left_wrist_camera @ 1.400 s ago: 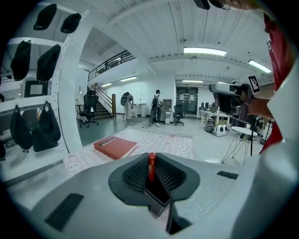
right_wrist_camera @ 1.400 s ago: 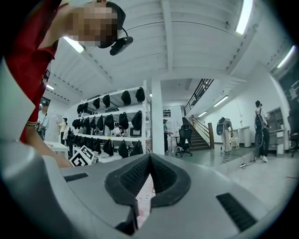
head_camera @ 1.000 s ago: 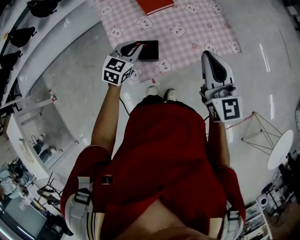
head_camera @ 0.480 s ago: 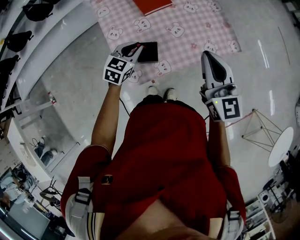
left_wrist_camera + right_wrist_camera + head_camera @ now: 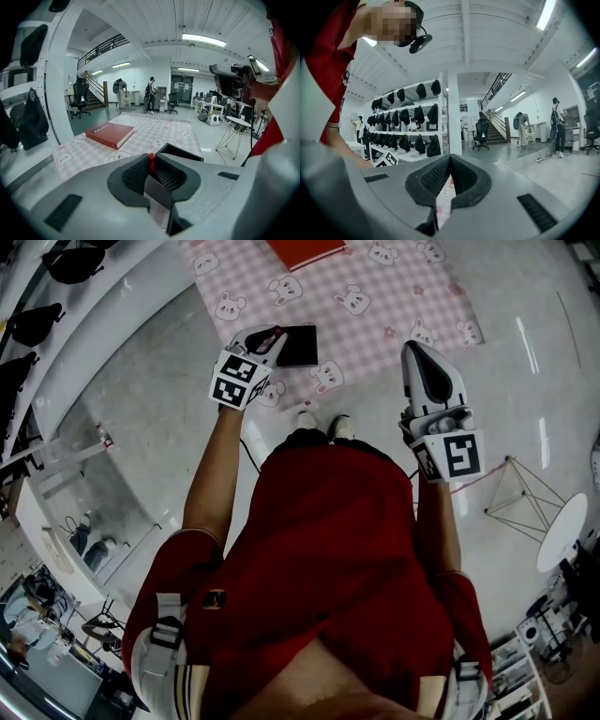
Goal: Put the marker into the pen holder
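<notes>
My left gripper (image 5: 267, 337) (image 5: 151, 169) is shut on a red marker (image 5: 151, 161), whose red tip (image 5: 277, 333) pokes out between the pads. It hangs above the near edge of a pink checked mat (image 5: 375, 296), just left of a black open box, the pen holder (image 5: 298, 345) (image 5: 180, 153). My right gripper (image 5: 419, 352) (image 5: 450, 161) is shut with nothing in it. It is held up at the right, over the bare floor beside the mat.
A red book (image 5: 305, 249) (image 5: 110, 134) lies farther back on the mat. White shelving with black bags (image 5: 37, 310) runs along the left. A wire-legged white table (image 5: 558, 540) stands at the right. People stand far off in the hall (image 5: 151, 93).
Almost nothing: the left gripper with the marker has edged a little toward the black holder. The right gripper has stayed put.
</notes>
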Demonstrator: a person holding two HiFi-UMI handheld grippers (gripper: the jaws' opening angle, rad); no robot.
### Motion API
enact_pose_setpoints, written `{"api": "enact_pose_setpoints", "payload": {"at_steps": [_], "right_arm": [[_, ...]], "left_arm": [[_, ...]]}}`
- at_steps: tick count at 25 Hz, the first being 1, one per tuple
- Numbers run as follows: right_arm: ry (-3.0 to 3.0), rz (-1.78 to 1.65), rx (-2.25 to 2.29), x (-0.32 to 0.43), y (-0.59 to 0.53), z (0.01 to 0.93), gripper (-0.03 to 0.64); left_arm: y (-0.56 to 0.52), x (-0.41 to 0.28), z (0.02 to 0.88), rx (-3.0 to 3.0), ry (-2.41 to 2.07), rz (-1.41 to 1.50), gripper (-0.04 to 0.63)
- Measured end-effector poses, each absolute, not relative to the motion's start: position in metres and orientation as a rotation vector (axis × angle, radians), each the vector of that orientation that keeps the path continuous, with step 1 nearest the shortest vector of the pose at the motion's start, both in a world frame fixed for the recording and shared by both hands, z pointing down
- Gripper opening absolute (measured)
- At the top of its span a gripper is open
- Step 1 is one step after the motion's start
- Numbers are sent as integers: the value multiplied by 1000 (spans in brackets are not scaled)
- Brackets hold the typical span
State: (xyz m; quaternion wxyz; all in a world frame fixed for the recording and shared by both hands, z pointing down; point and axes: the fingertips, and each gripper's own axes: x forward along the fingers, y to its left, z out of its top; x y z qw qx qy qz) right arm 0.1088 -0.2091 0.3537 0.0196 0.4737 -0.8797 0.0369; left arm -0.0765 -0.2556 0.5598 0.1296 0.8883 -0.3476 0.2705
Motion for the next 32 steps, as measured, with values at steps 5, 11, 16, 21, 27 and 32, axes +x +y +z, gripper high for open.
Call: {"api": "enact_pose_setpoints", "payload": {"at_steps": [5, 11, 16, 21, 27, 32], "right_arm": [[-2726, 142, 1475, 109, -210, 355, -2], [-2728, 142, 1469, 104, -213, 358, -2], [-2727, 143, 1460, 103, -214, 358, -2], [-2733, 139, 1453, 100, -215, 359, -2], [-2746, 144, 1431, 96, -214, 358, -2], [-2761, 138, 1409, 91, -214, 359, 0]], "left_arm": [[-257, -77, 559, 2592, -1012, 784, 51], [-258, -78, 564, 2600, -1003, 791, 56], [-258, -80, 562, 2606, -1011, 779, 75], [-259, -81, 555, 2628, -1022, 749, 92], [-257, -78, 533, 2675, -1041, 679, 100], [-256, -79, 515, 2696, -1082, 605, 100]]}}
